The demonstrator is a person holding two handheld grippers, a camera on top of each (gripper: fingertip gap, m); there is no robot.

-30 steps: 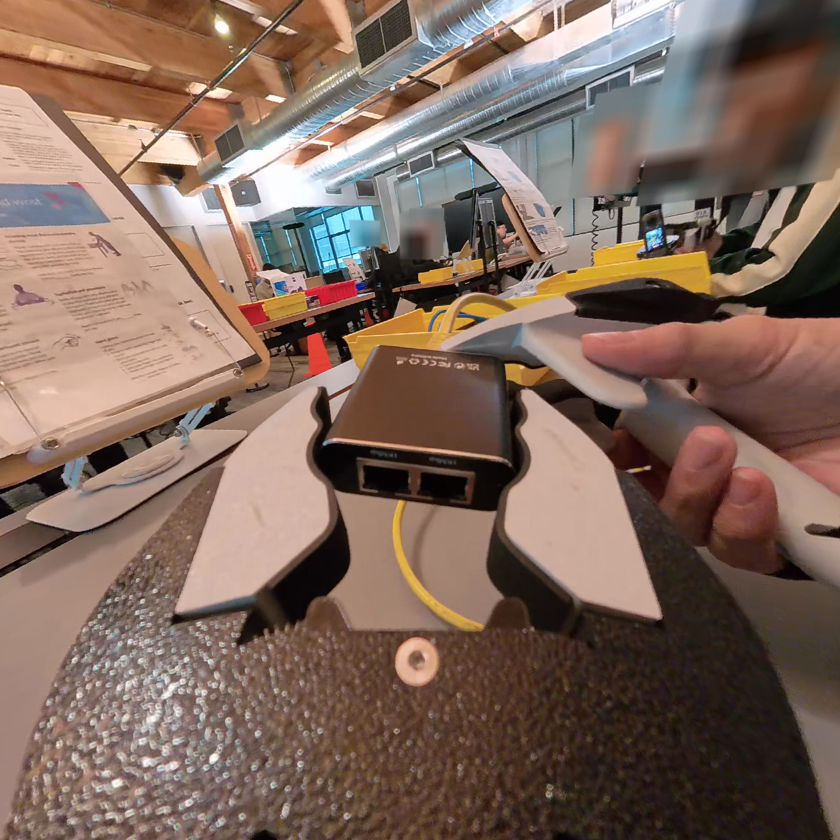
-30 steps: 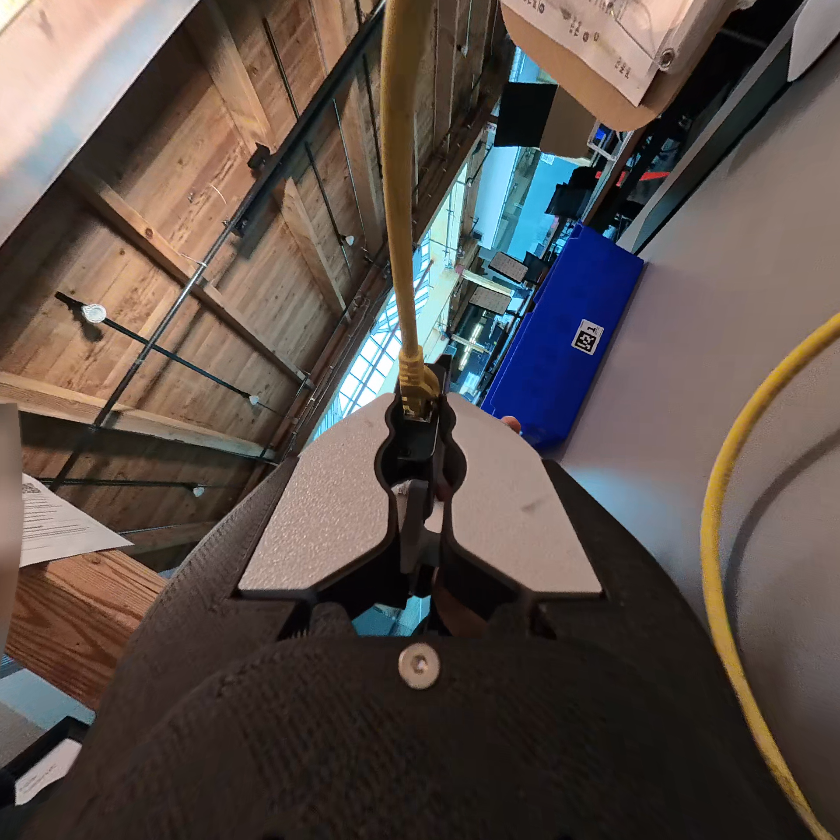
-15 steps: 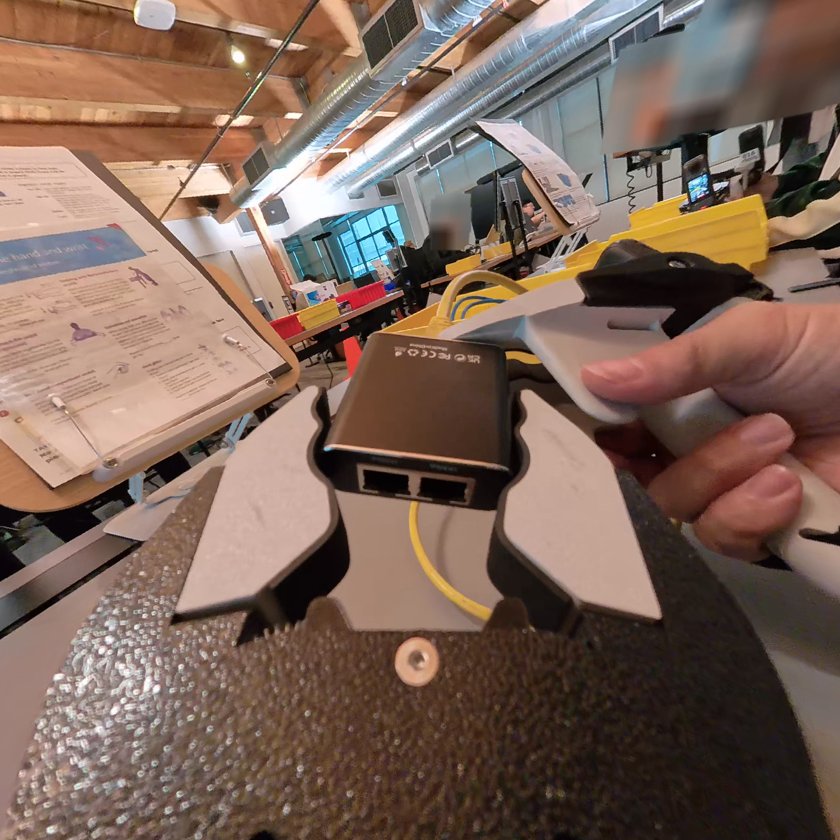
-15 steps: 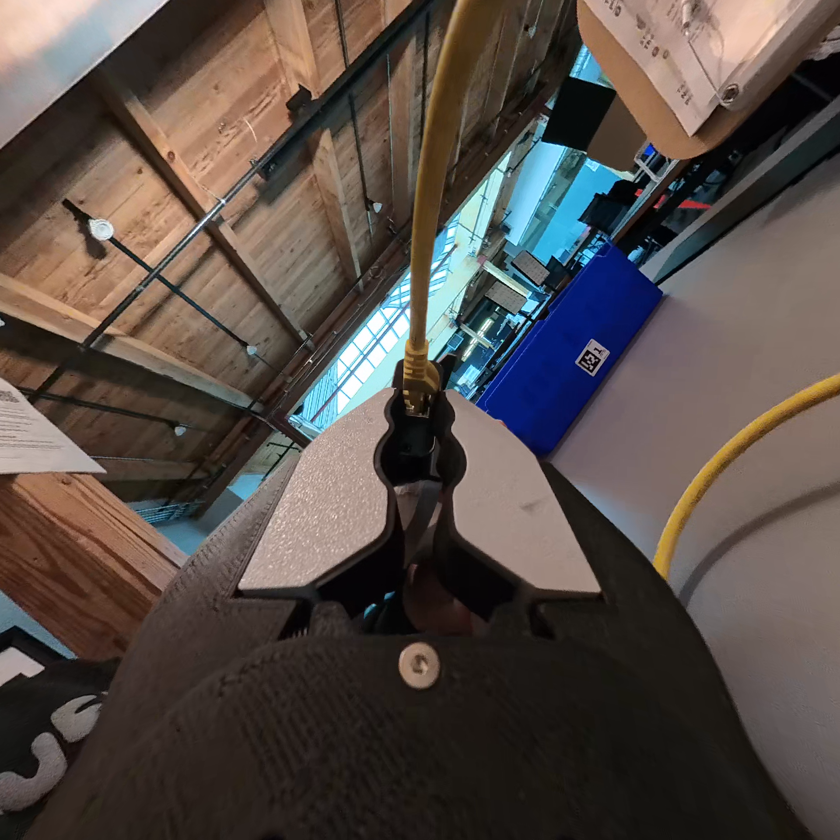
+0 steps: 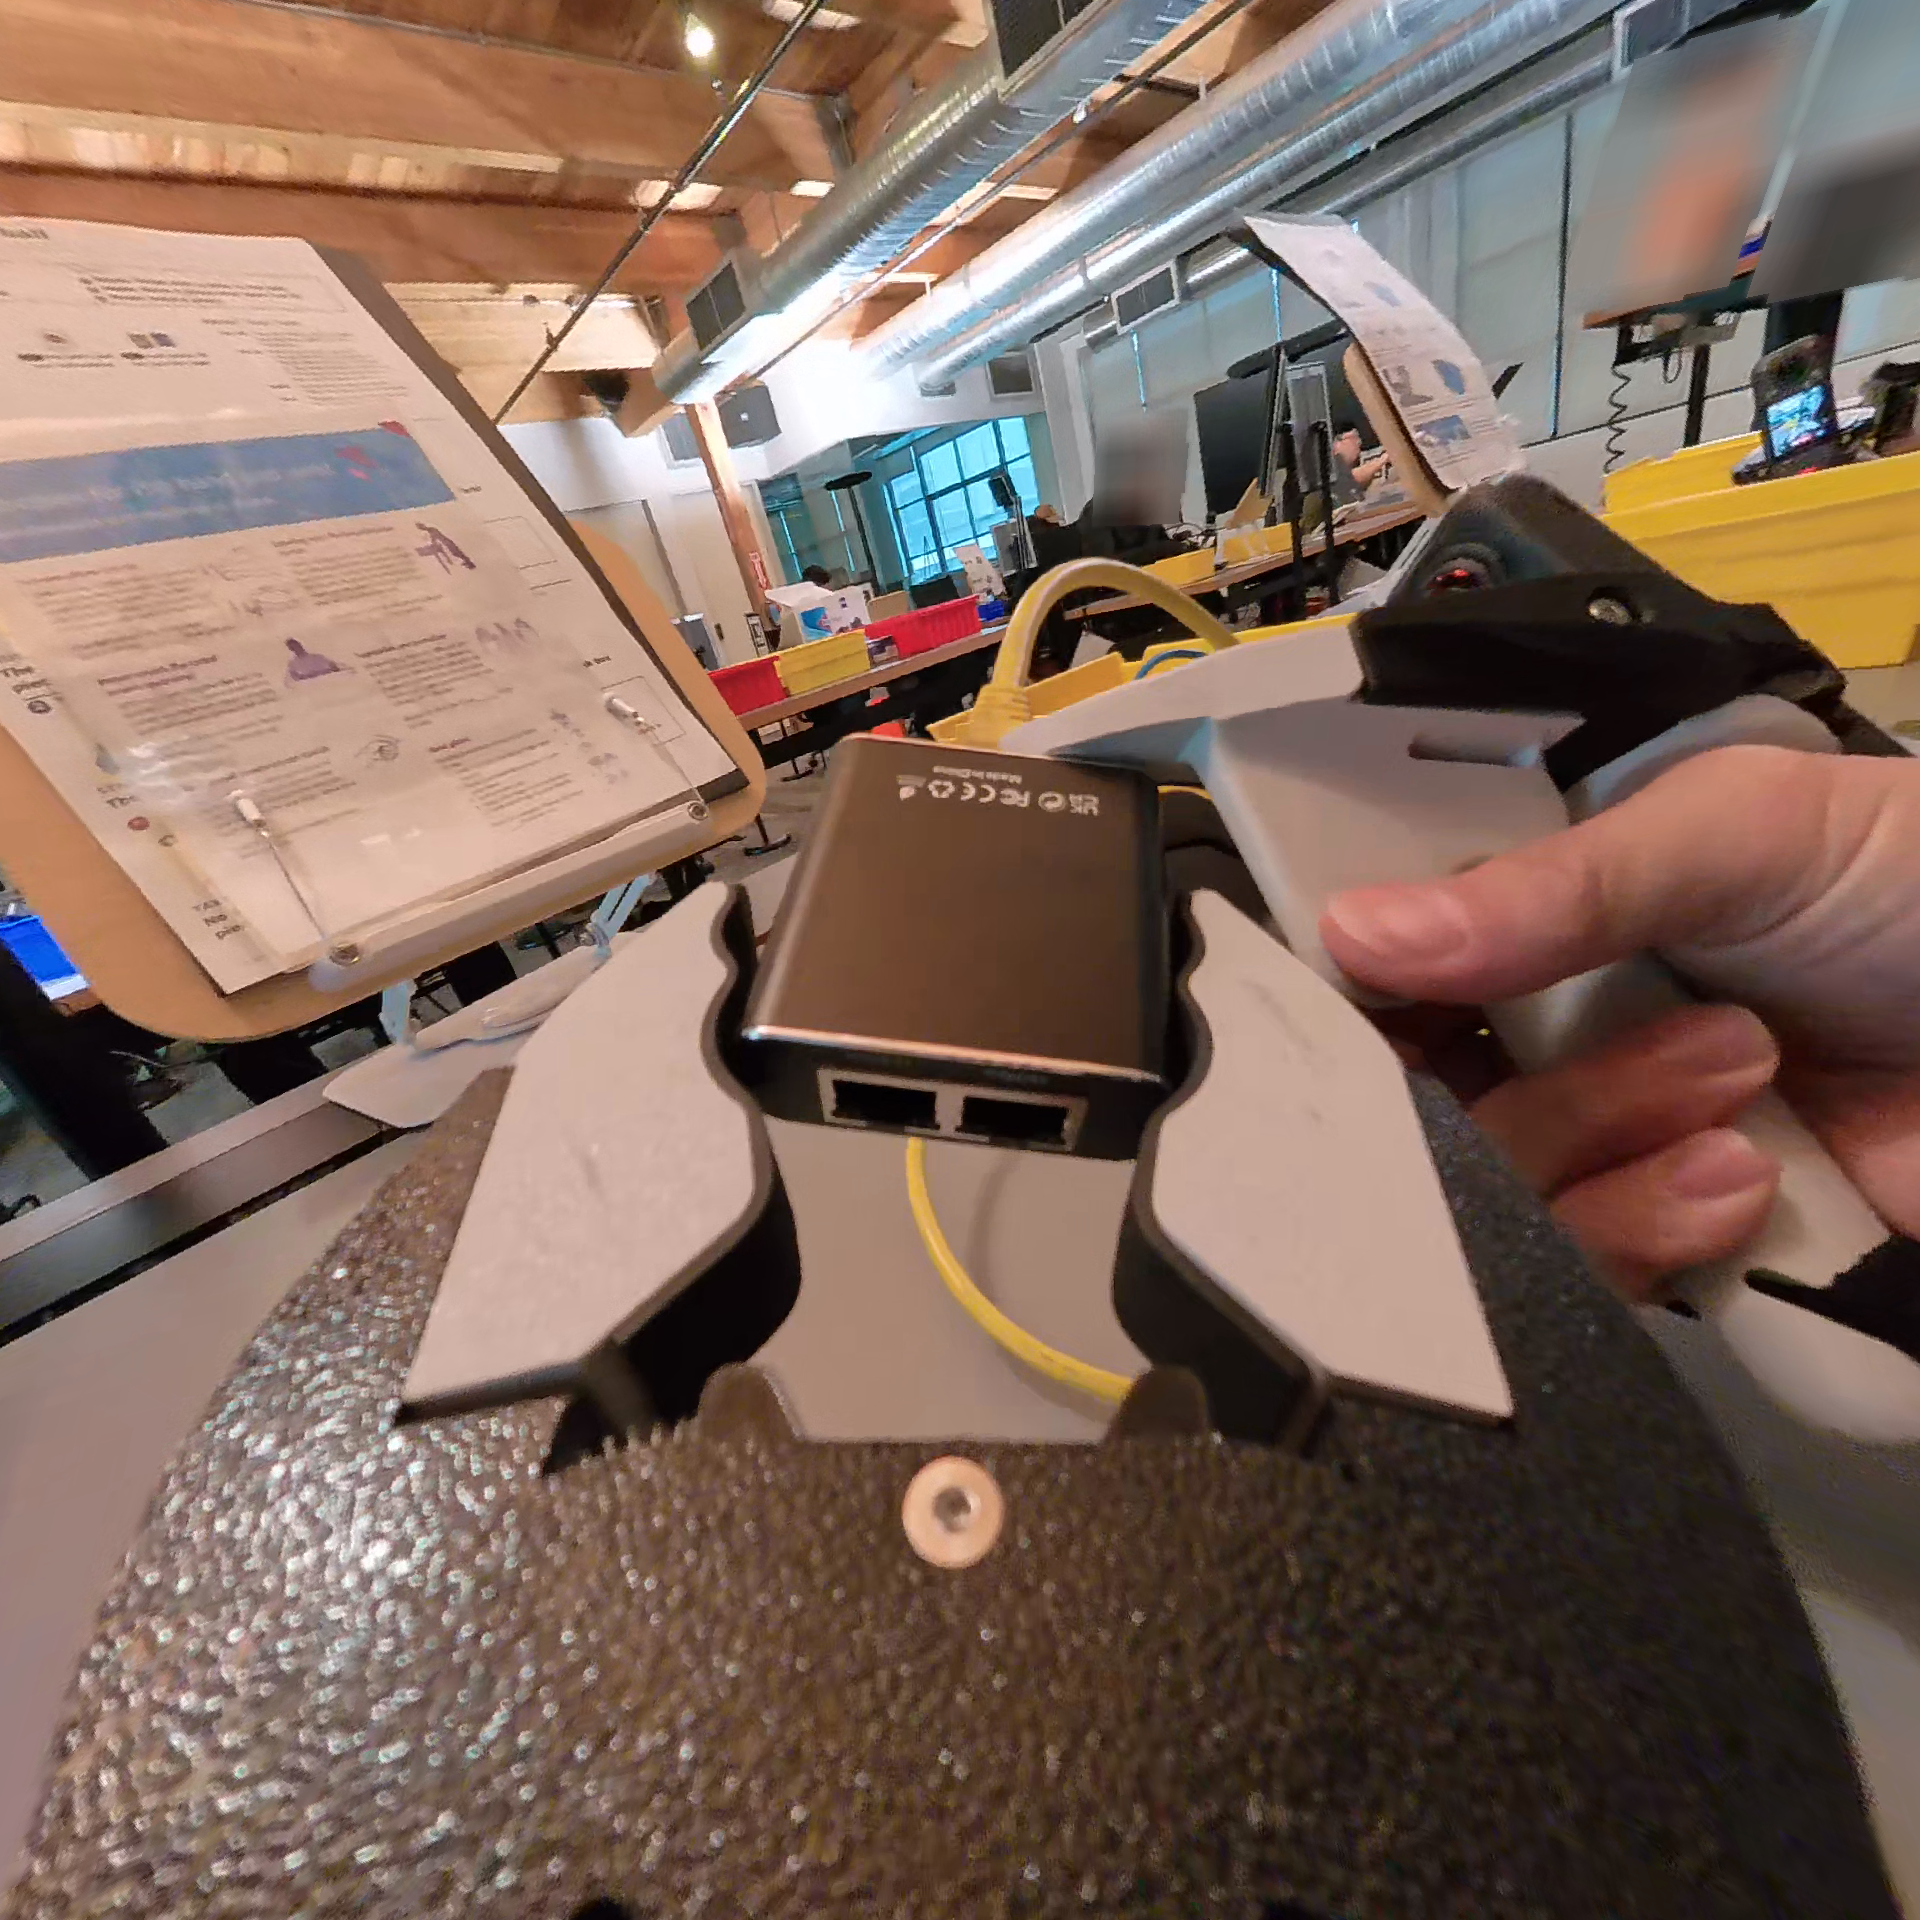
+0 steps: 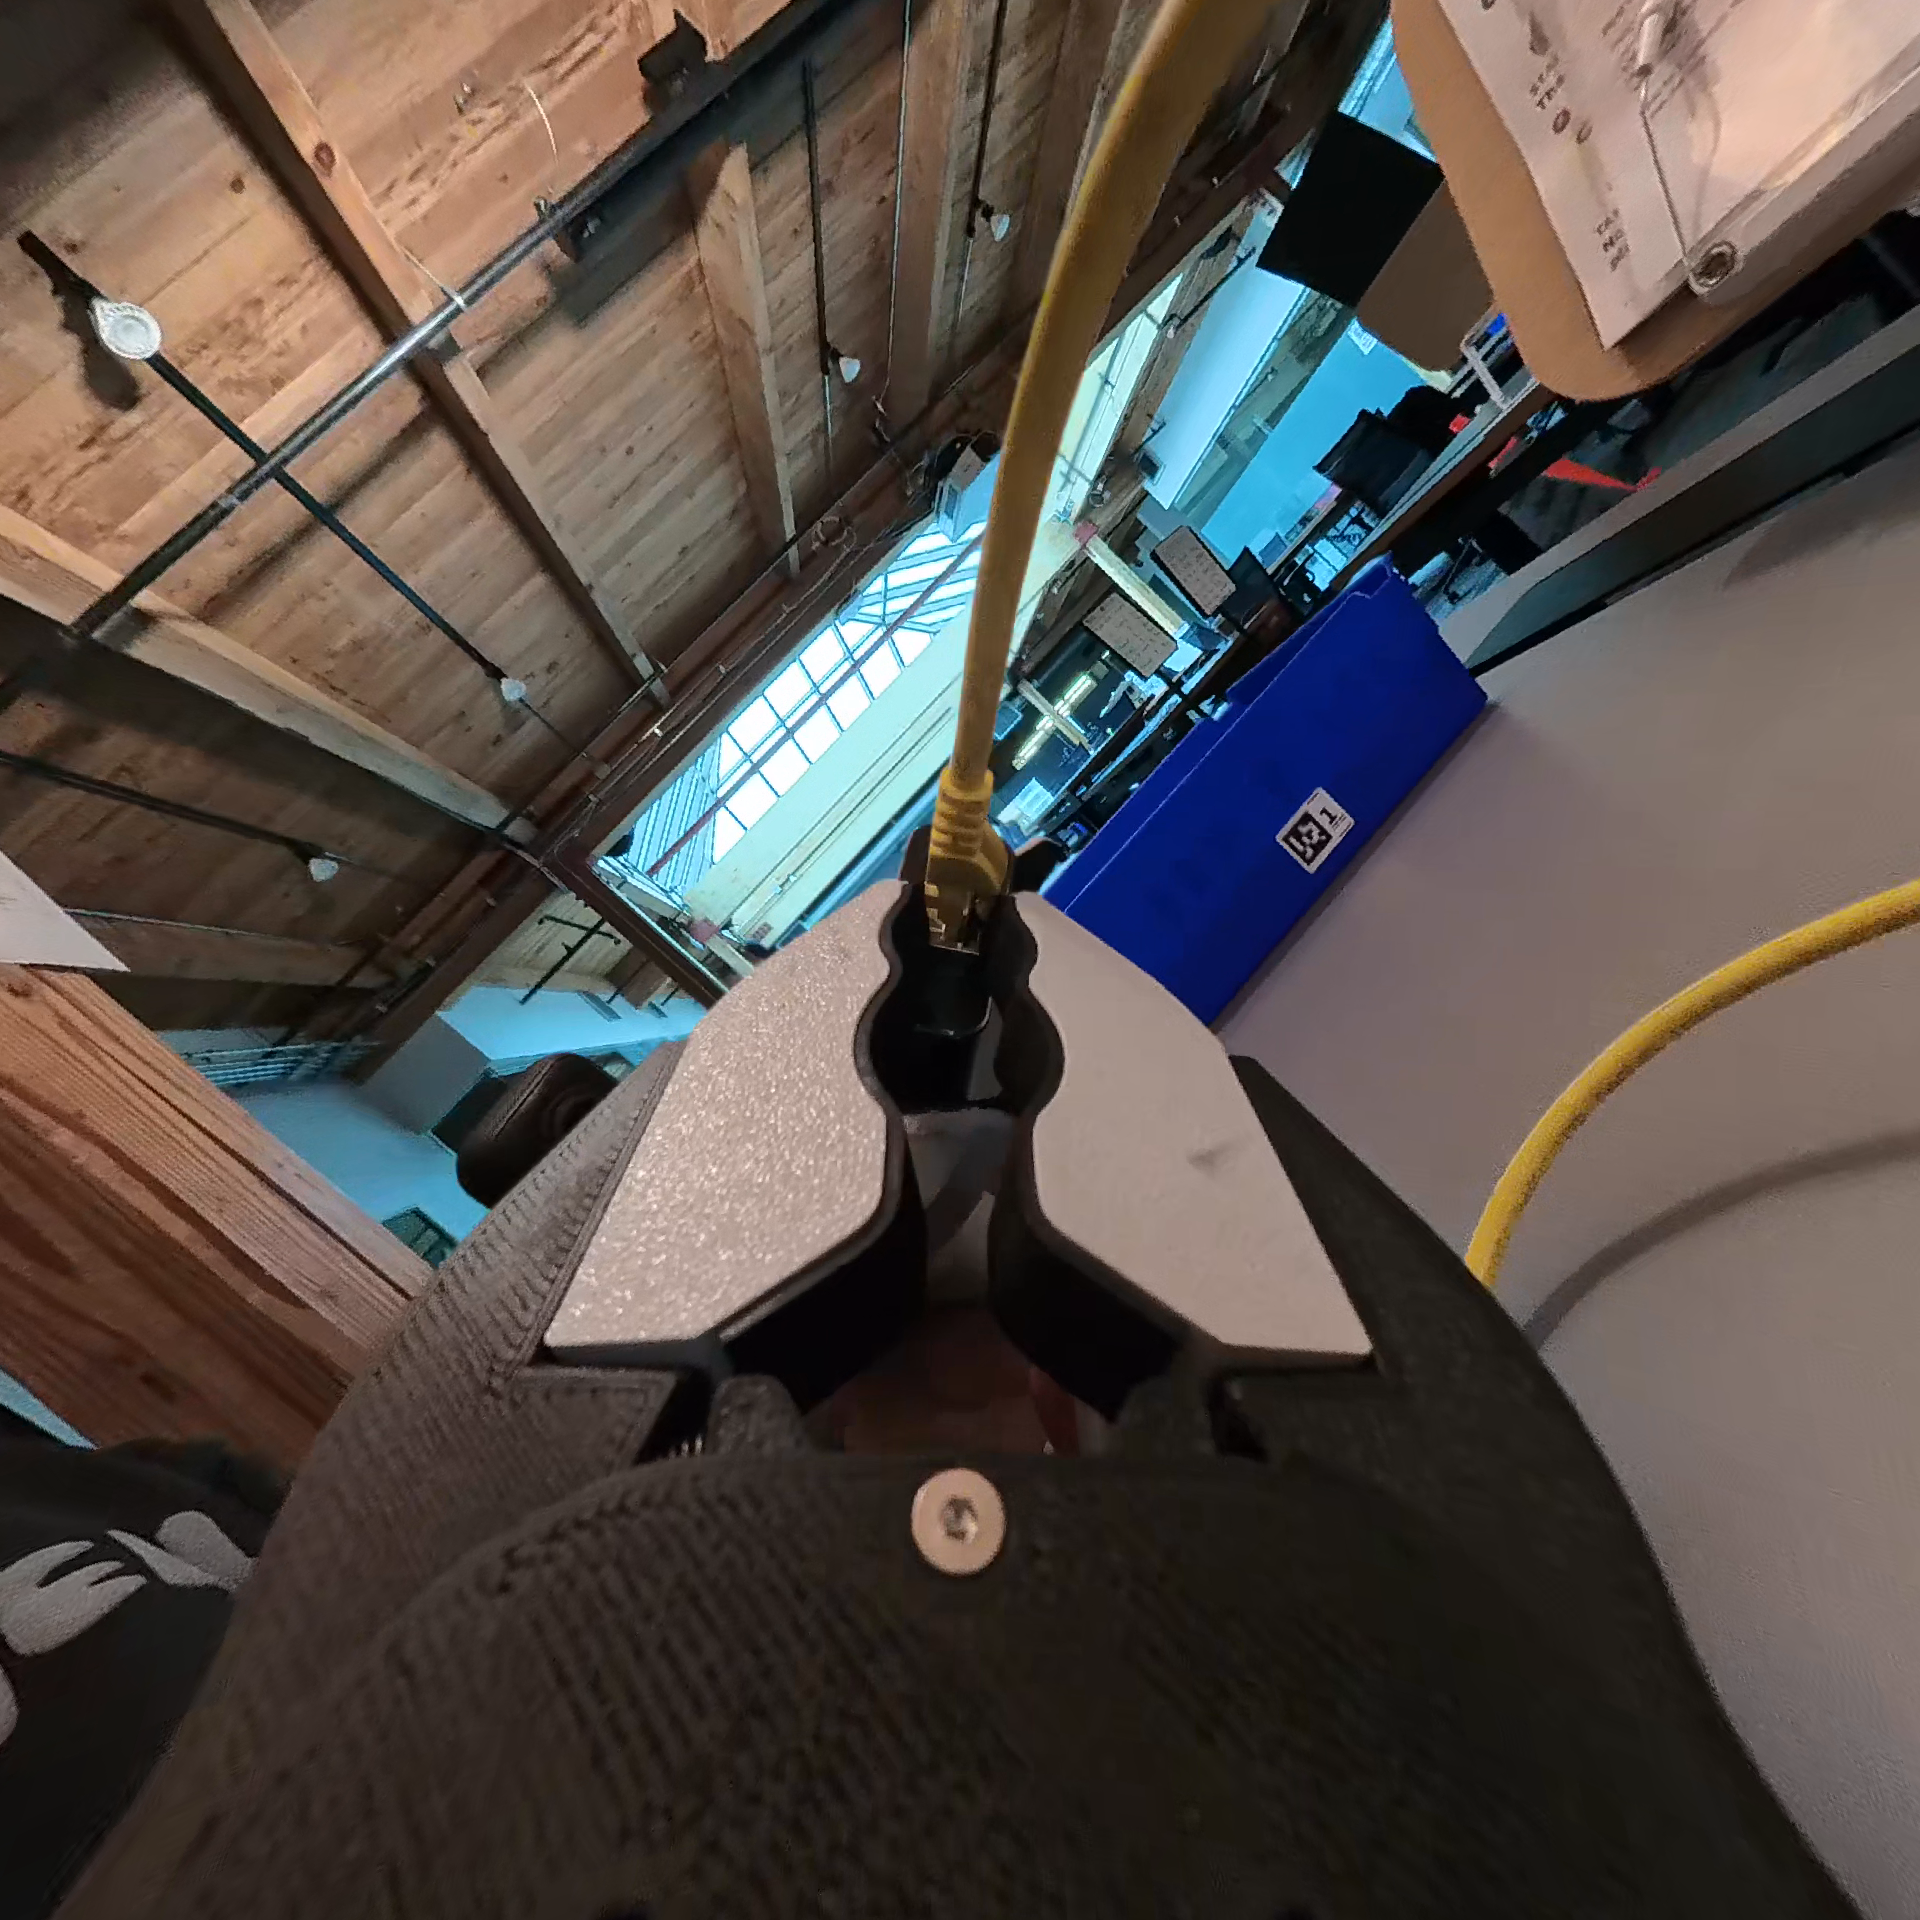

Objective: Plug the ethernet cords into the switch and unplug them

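In the left wrist view my left gripper [image 5: 961, 914] is shut on the black switch [image 5: 956, 914] and holds it above the table. Two empty ports [image 5: 951, 1112] face the camera. A hand holds my right gripper [image 5: 1081, 732] just behind the switch's far end. That gripper is shut on the plug of a yellow ethernet cord [image 5: 1003, 707]. In the right wrist view the right gripper [image 6: 958, 925] pinches the yellow plug [image 6: 961, 894], and the cord [image 6: 1039, 416] arcs up and away. Whether the plug sits in a port is hidden.
A yellow cord [image 5: 966, 1278] loops on the grey table [image 5: 156, 1330] under the switch and also shows in the right wrist view [image 6: 1621, 1060]. A tilted document stand [image 5: 312, 644] is at the left. A blue bin [image 6: 1247, 810] and yellow bins [image 5: 1766, 551] stand farther off.
Both views have shifted and tilted a little. The left gripper still holds the switch, and the right gripper stays at its far end with the yellow plug.
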